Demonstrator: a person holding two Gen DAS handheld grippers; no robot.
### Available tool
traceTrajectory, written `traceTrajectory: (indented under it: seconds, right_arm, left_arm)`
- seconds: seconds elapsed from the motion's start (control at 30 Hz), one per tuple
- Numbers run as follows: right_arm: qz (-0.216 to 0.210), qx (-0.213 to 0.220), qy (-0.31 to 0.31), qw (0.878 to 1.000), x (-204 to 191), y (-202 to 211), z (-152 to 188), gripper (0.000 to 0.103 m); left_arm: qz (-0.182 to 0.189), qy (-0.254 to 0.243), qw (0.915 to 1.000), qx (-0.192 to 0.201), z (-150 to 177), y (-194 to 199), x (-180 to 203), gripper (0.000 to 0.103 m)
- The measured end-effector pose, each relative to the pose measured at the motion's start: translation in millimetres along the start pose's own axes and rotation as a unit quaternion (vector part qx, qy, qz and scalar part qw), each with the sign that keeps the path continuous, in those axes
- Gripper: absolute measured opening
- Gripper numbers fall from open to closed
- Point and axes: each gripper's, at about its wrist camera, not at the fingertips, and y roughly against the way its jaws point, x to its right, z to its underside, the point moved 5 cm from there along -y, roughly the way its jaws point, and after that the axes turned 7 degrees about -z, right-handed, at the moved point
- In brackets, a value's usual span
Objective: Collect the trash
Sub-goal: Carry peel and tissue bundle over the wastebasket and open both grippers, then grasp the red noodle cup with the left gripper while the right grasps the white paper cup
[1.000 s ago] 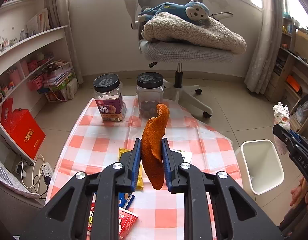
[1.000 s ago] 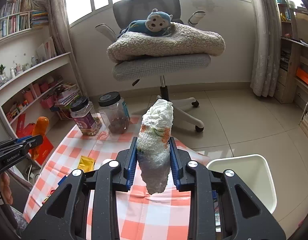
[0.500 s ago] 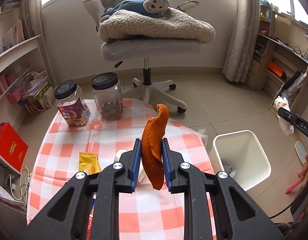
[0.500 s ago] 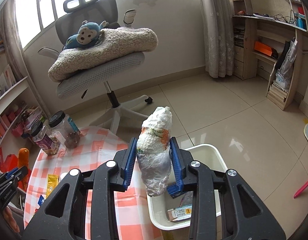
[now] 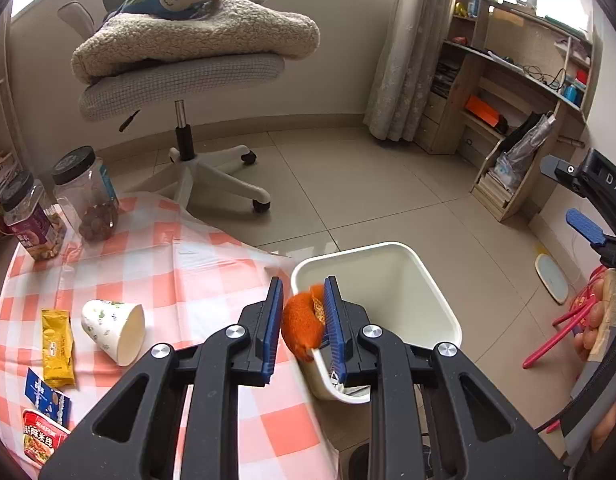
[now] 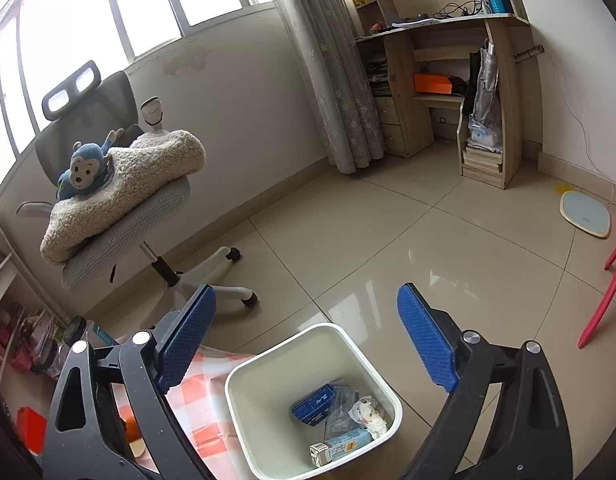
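My left gripper (image 5: 303, 320) is shut on a piece of orange peel (image 5: 300, 326), which hangs over the near left rim of the white waste bin (image 5: 388, 276) beside the table. My right gripper (image 6: 308, 322) hovers above the same bin (image 6: 292, 360). Its jaws are opening wide and nothing is between them. A crumpled white wad (image 6: 368, 416) lies in the bin with a blue packet (image 6: 314, 400) and a small carton (image 6: 340, 448). The left wrist view shows the right gripper (image 5: 570, 200) open at the right edge.
On the checked tablecloth (image 5: 212, 276) lie a tipped paper cup (image 5: 112, 332), a yellow sachet (image 5: 58, 348), a blue packet (image 5: 46, 394) and a red packet (image 5: 40, 440). Two jars (image 5: 86, 200) stand at the back. An office chair (image 5: 180, 76) stands beyond, and red chair legs (image 5: 560, 332) to the right.
Both grippers swung right from over the table to over the bin. The right jaws opened and the white wad dropped into the bin. The left gripper kept its hold on the peel.
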Motion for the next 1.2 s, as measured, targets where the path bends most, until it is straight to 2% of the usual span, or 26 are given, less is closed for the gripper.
traceTrajectory:
  seconds: [0.17, 0.27, 0.3, 0.37, 0.47, 0.5, 0.57, 0.67, 0.83, 1.0, 1.2]
  right_arm:
    - [-0.001, 0.011, -0.03, 0.999, 19.3, 6.0, -8.3, 0.09]
    - [0.001, 0.01, -0.03, 0.999, 22.6, 6.5, -9.8, 0.09]
    - [0.0, 0.01, -0.028, 1.0, 23.2, 6.7, -9.7, 0.091]
    - [0.003, 0.01, -0.02, 1.0, 22.7, 7.5, -8.6, 0.091]
    - [0.003, 0.006, -0.004, 1.0, 17.3, 8.0, -5.4, 0.093]
    - [0.003, 0.005, 0.003, 1.0, 14.3, 8.8, -3.9, 0.094]
    - [0.005, 0.002, 0.02, 1.0, 6.0, 8.8, 0.7, 0.096]
    - [0.017, -0.013, 0.059, 0.998, -10.5, 7.0, 12.4, 0.096]
    - [0.019, -0.041, 0.126, 0.991, -45.8, 1.2, 40.6, 0.096]
    - [0.006, -0.057, 0.195, 0.979, -86.9, 0.4, 72.8, 0.096]
    - [-0.024, -0.099, 0.242, 0.965, -132.2, -8.1, 111.3, 0.096]
  left_arm:
    - [0.013, -0.023, 0.9996, 0.004, -12.3, -14.4, 47.4, 0.022]
    - [0.021, -0.018, 0.9996, 0.0, -20.3, -17.1, 58.2, 0.024]
    - [0.025, -0.016, 0.9996, 0.002, -22.1, -15.6, 59.6, 0.026]
    - [0.018, -0.019, 0.9996, 0.009, -22.6, -10.5, 58.8, 0.045]
    - [-0.006, -0.026, 0.9995, 0.018, -19.6, -3.4, 51.0, 0.057]
    - [-0.015, -0.025, 0.9993, 0.022, -17.8, -0.1, 46.2, 0.061]
    - [-0.031, -0.018, 0.9988, 0.032, -14.4, 7.8, 33.8, 0.078]
    - [-0.057, -0.012, 0.9971, 0.048, -8.5, 20.3, 14.2, 0.088]
    - [-0.118, 0.004, 0.9901, 0.077, 4.6, 41.2, -28.0, 0.094]
    - [-0.185, 0.03, 0.9769, 0.103, 23.7, 60.4, -72.4, 0.096]
    - [-0.246, 0.074, 0.9638, 0.07, 53.4, 67.8, -125.6, 0.096]
